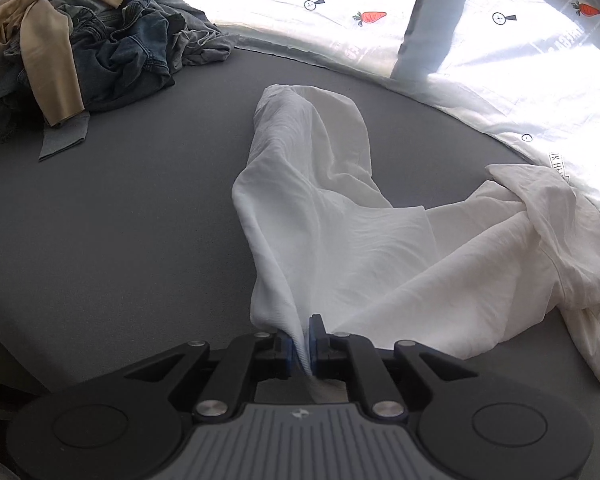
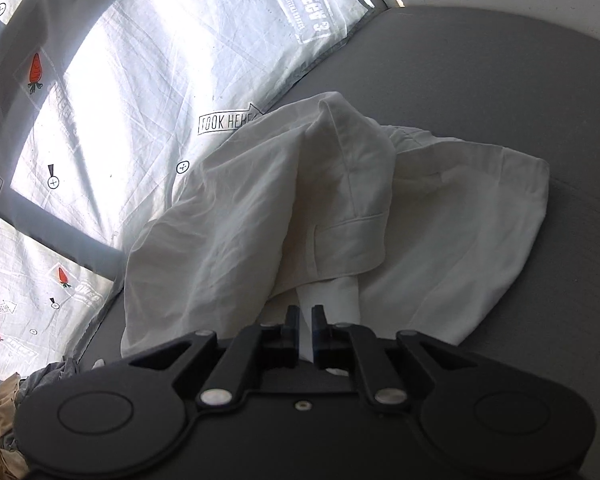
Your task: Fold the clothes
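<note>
On the gray bed (image 1: 120, 220), a white garment (image 1: 332, 208) is lying crumpled beside a carrot-print sheet (image 1: 500, 60). The left gripper (image 1: 301, 342) is pinching a bunched fold of it. The right gripper (image 2: 306, 330) is closing narrowly around a white strip (image 2: 332, 300). A heap of clothes (image 1: 92, 48) is sitting well apart.

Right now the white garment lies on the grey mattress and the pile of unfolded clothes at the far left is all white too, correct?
Not quite. The white garment does lie on the grey mattress, but the pile is blue denim and tan cloth, as the left wrist view shows.
</note>
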Demonstrator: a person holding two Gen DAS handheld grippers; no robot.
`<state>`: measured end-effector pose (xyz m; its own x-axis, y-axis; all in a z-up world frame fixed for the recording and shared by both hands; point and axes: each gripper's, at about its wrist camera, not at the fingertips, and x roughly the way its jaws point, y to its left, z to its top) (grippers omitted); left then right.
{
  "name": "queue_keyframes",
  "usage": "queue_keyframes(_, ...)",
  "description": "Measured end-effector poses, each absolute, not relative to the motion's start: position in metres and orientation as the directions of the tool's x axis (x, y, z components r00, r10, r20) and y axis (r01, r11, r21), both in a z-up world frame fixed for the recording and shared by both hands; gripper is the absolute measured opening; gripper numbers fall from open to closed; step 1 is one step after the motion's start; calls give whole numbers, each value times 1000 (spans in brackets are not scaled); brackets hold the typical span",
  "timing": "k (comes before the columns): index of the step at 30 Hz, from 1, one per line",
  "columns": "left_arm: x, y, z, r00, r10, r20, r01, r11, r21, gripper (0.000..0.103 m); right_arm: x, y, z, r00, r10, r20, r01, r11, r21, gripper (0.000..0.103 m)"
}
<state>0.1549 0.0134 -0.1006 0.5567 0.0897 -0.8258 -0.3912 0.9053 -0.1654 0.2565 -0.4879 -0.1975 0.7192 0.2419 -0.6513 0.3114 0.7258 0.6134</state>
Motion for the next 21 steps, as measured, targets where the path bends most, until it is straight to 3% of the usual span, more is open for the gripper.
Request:
queue_keyframes(1, 156, 25, -96, 588, 56, -807, -392, 893, -223, 20, 257, -478, -197, 717, 248, -652, 306, 728, 613, 16)
queue_keyframes(3, 159, 46, -92, 630, 2, -777, -394, 863, -316, 24, 256, -461, -195, 713, 255, -653, 300, 731, 613, 32)
queue_keyframes(11, 180, 126, -91, 721, -155, -675, -367, 741, -562, 26, 253, -402, -199, 702, 230, -675, 336, 728, 597, 47)
queue_keyframes(12, 182, 134, -89, 731, -137, -669, -362, 752, -550, 29, 250, -395, -201, 701, 224, -677, 342, 728, 594, 47)
queue_keyframes(14, 189, 153, -83, 756, -48, -653, -365, 797, -481, 60, 244, -383, -206, 700, 213, -682, 353, 727, 589, 48)
queue_keyframes(15, 196, 163, -83, 758, -14, -652, -367, 817, -445, 64, 241, -378, -209, 698, 206, -685, 361, 726, 586, 48)
queue_keyframes(21, 259, 173, -114, 663, -74, -745, -282, 897, -341, 66, 230, -364, -215, 686, 168, -707, 422, 700, 576, 53)
